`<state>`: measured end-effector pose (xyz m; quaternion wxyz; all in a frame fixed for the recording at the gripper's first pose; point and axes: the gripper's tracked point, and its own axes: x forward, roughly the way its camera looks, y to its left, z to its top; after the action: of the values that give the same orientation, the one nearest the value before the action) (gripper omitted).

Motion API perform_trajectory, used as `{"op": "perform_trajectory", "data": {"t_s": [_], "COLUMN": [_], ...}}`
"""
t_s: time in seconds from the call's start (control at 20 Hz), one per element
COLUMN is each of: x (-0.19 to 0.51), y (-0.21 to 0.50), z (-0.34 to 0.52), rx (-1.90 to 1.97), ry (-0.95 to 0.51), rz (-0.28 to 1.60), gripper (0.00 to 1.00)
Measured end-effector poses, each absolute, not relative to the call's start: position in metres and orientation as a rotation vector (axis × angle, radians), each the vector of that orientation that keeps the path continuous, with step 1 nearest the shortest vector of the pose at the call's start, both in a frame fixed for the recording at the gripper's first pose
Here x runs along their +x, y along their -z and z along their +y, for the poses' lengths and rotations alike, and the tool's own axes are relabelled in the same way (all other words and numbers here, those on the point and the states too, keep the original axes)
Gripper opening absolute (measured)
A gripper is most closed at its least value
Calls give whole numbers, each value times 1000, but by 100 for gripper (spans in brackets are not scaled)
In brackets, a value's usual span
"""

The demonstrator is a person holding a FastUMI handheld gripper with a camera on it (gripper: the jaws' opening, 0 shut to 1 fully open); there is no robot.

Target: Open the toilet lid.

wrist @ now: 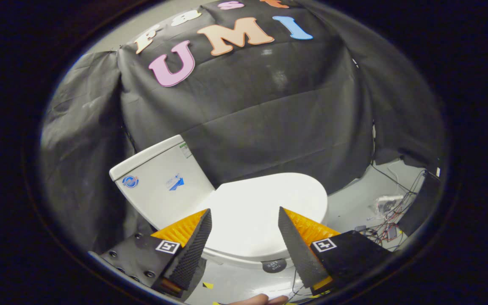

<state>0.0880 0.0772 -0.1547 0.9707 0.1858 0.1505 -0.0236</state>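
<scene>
A white toilet stands ahead of me, its lid lying flat and closed over the bowl. The white tank rises behind the lid, against the black cloth wall, with stickers on its front. My gripper hovers above the lid's near side, open, with the lid showing in the wide gap between the two fingers. Nothing is held, and neither finger touches the lid. The bowl's rim peeks out under the lid's edge near the fingers.
Grey floor lies beside the toilet. A tangle of cables and small electronics sits on it past the lid's far end, by a dark box. A small dark round tag lies by the bowl's base. A person's fingertips show below.
</scene>
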Motion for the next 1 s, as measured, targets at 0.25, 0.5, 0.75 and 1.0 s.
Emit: {"op": "perform_trajectory", "data": {"t_s": [0.25,0.5,0.75,1.0], "x": [76,68,55,46], "y": [187,202,236,253], "z": [57,53,46,44], "rx": [534,723,896,1098], "ry": [178,181,220,206], "rz": [324,300,314,275], "gripper": [98,98,97,96]}}
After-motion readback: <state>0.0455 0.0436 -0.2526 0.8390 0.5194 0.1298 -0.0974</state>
